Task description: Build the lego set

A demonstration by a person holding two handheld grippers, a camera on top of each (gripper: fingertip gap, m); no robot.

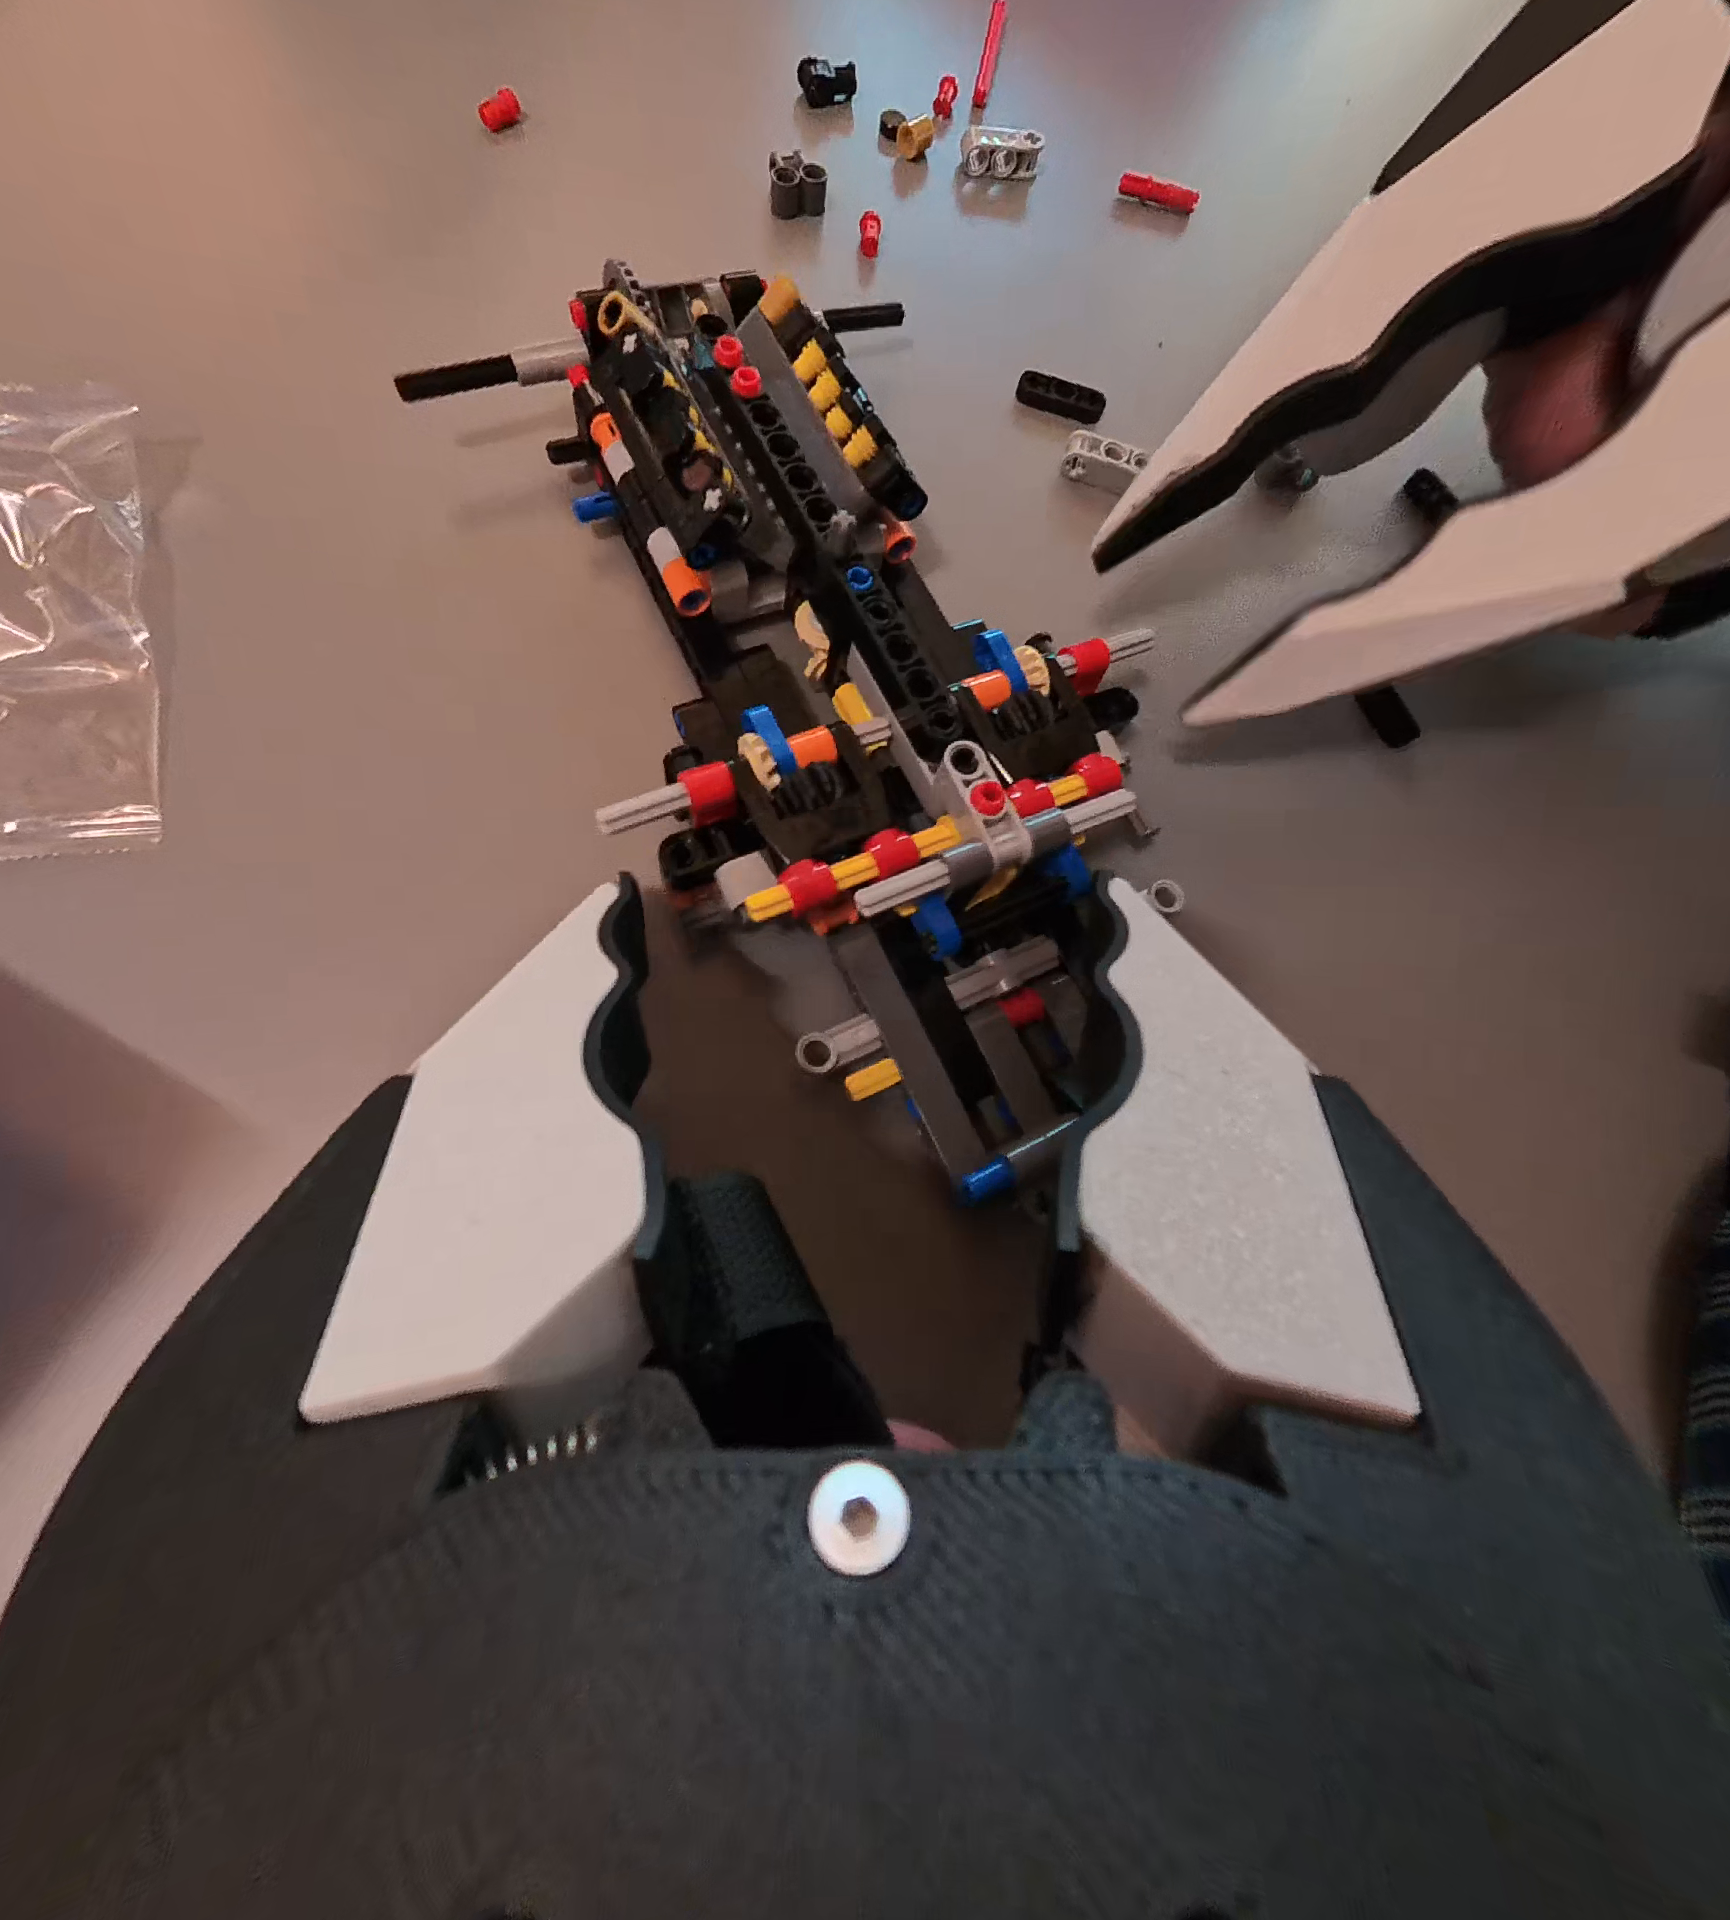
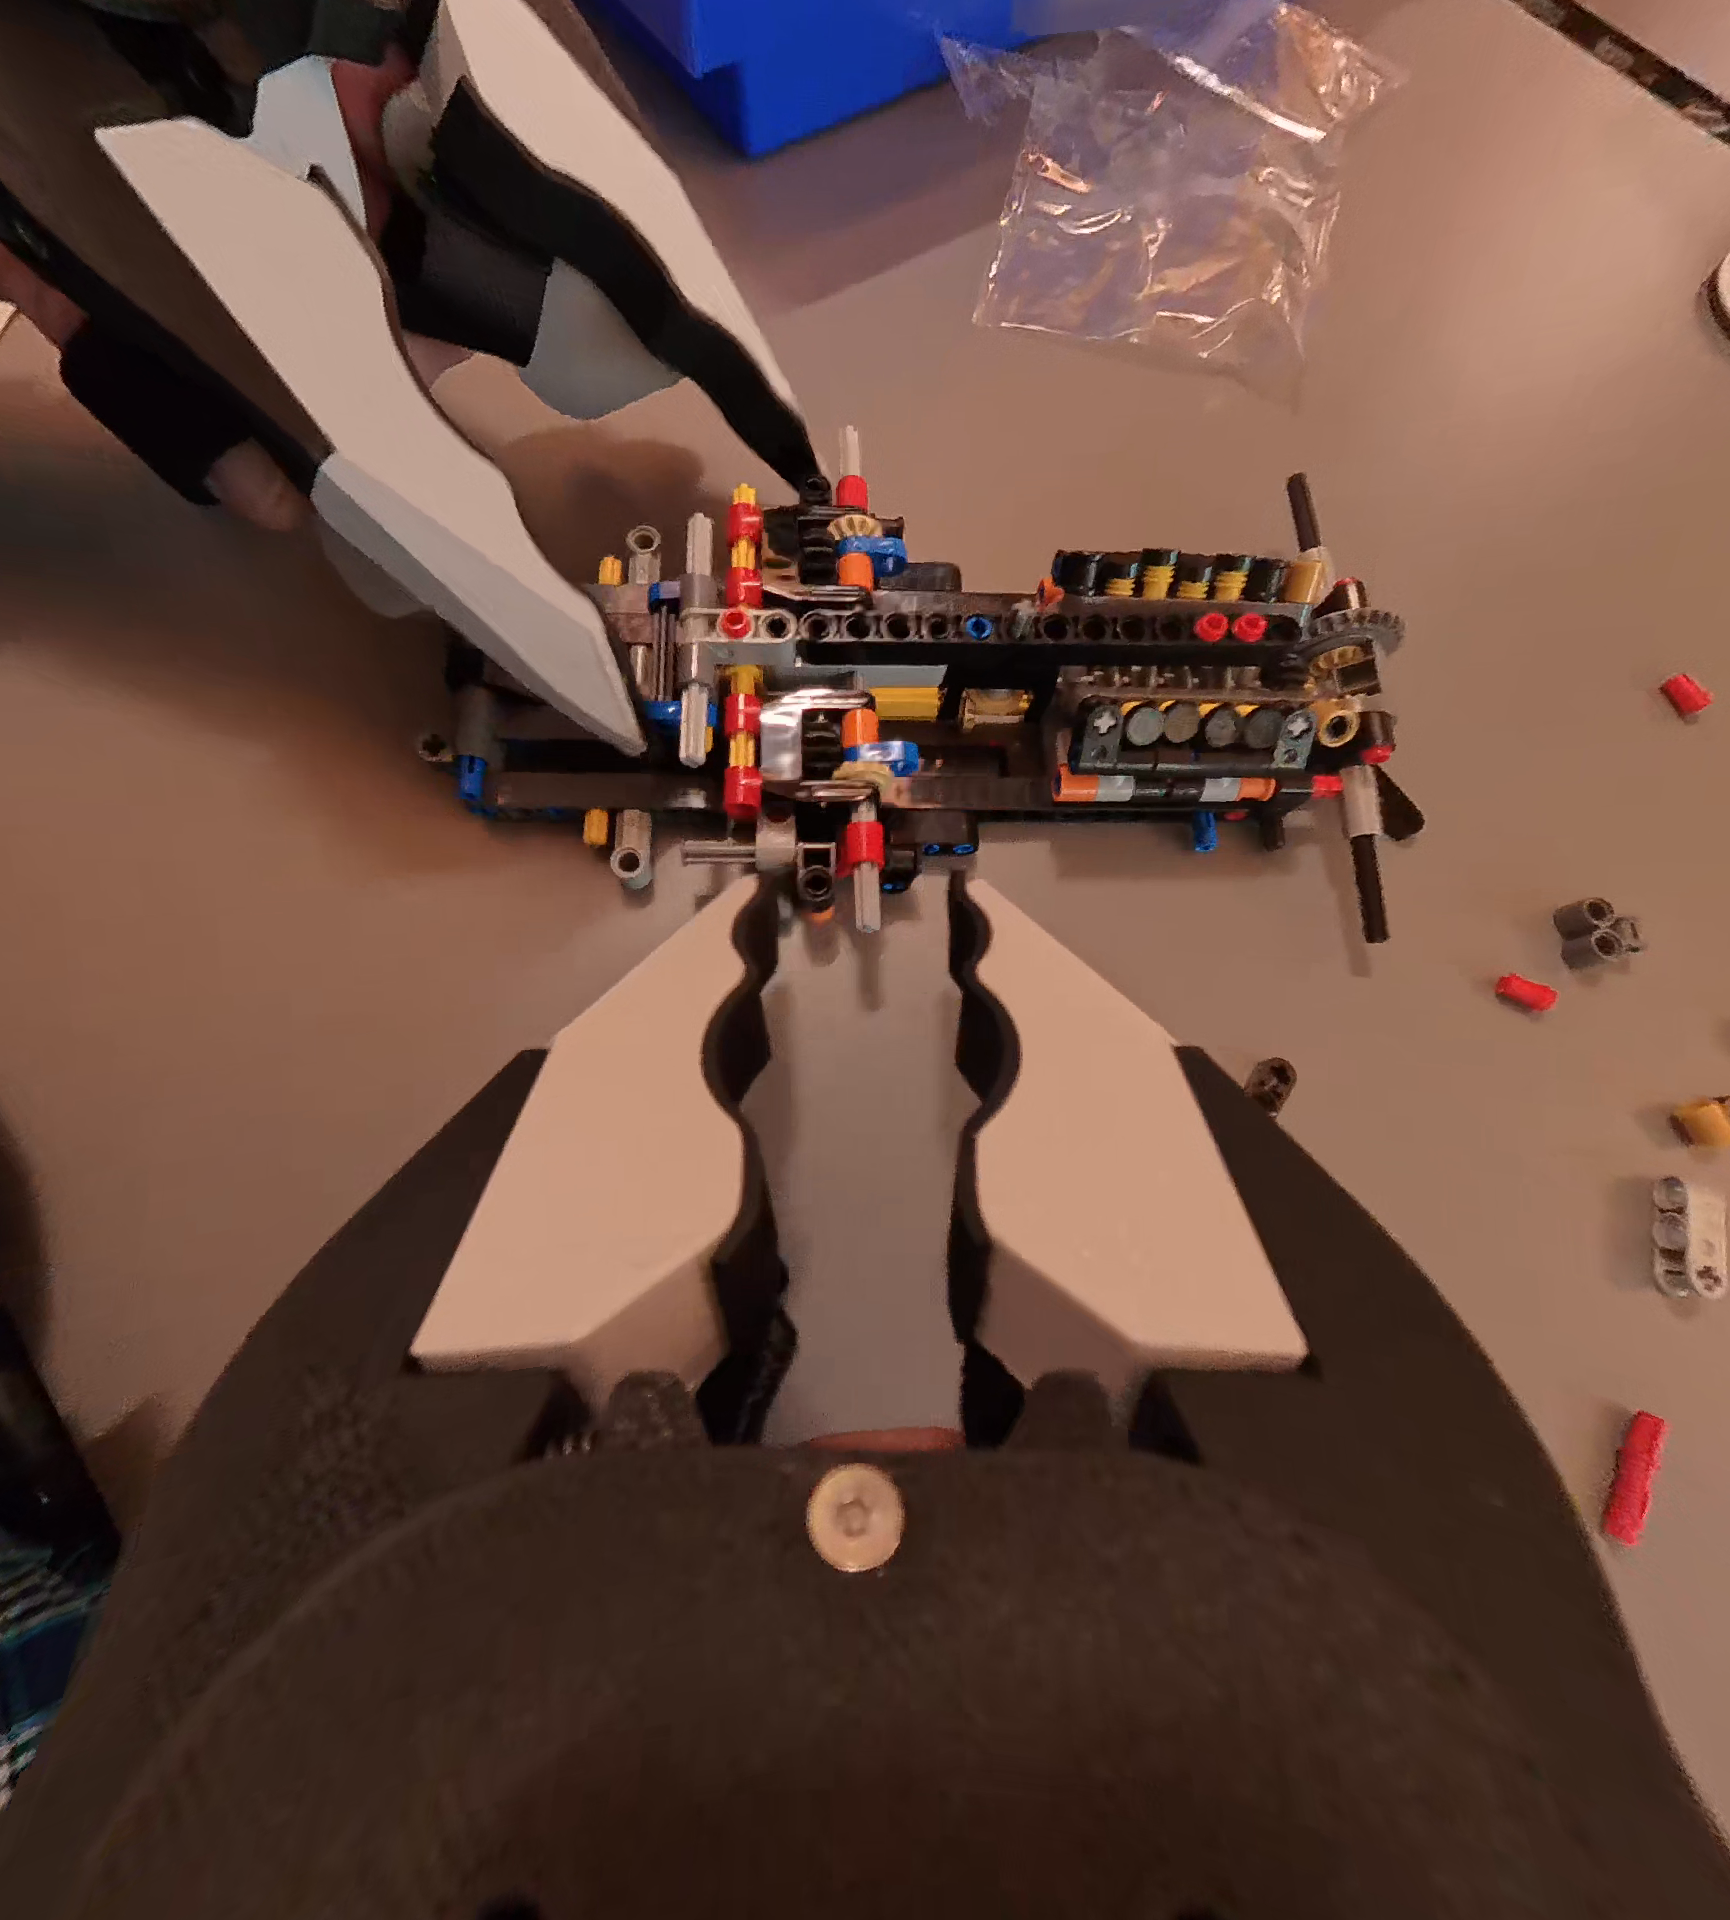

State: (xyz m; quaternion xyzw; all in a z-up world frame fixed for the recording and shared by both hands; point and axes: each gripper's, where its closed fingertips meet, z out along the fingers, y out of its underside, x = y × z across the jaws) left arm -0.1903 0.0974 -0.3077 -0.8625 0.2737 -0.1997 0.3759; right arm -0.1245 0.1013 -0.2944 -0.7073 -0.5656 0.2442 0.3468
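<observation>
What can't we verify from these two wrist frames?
- Near end of the chassis: left wrist view, partly behind the left gripper; contact unclear.
- Plastic bag contents: glare, both views.
- Small black piece: left wrist view, mostly under the right gripper.

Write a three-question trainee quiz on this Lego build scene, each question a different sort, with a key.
1. True or false: the left claw straddles one end of the Lego chassis.
2. Multiple choice: the clear plastic bag lies (a) on the chassis, (b) on the table apart from it, (c) in the right claw.
3. Fill in: the right claw is ____, holding nothing.

Key: 1 true; 2 b; 3 open.
</observation>
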